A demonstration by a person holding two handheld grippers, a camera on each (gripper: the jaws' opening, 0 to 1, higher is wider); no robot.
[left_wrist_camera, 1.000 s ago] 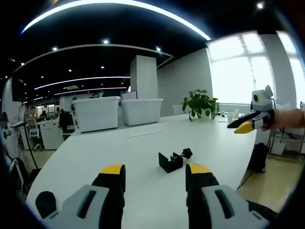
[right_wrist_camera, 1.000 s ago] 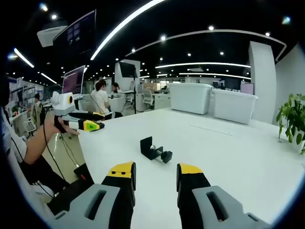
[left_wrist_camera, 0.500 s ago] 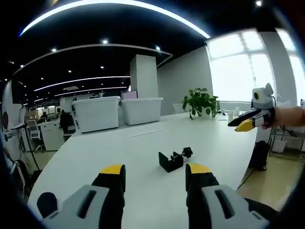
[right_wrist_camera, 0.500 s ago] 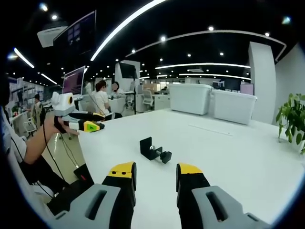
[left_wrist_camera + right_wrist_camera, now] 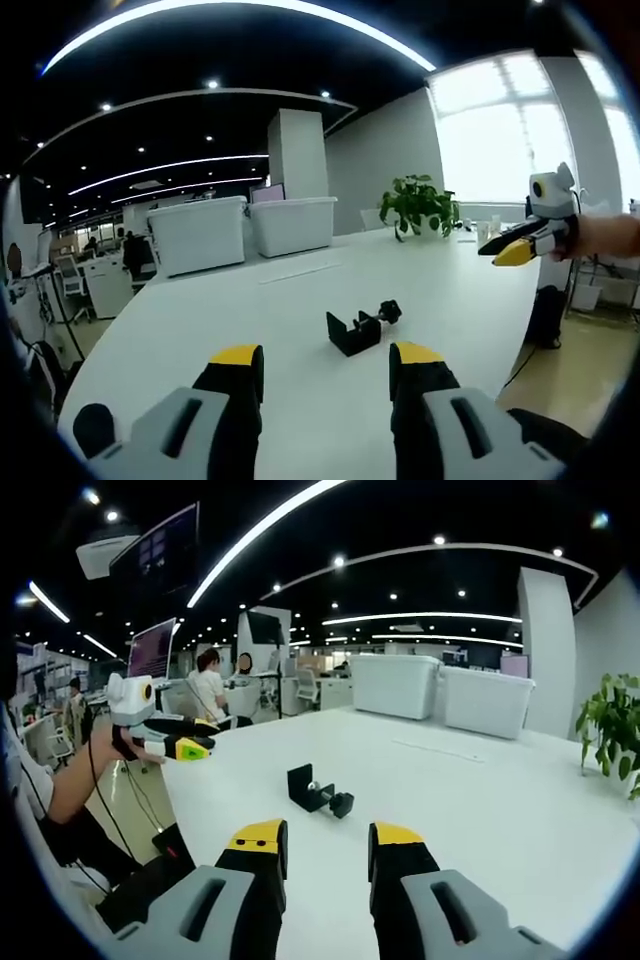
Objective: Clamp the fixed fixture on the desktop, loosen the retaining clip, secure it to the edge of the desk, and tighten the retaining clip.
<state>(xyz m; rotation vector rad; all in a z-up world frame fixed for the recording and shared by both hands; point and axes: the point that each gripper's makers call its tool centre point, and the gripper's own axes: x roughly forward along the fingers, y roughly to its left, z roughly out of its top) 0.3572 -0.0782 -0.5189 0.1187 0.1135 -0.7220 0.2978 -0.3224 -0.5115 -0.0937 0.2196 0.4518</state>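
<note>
In the left gripper view, the left tool [image 5: 325, 365] is seen released, its two yellow-tipped jaws standing apart with nothing between them, held above the near part of the white surface [image 5: 200, 320]. Just beyond the jaw tips, the black fixture [image 5: 355, 329] lies on the surface, its screw knob pointing away toward the right. The right tool [image 5: 515, 250] is seen at the far right of this view, held in a hand [image 5: 600, 236] off the surface's edge.

In the right gripper view, the right tool [image 5: 322, 845] is likewise released and empty, with the fixture [image 5: 318, 792] resting on the surface [image 5: 480, 790] ahead of its jaws, apart from them. The left tool [image 5: 185, 748] is seen at the left near the surface's edge. Two white bins [image 5: 440, 695] and a potted plant [image 5: 605, 730] stand at the far side.
</note>
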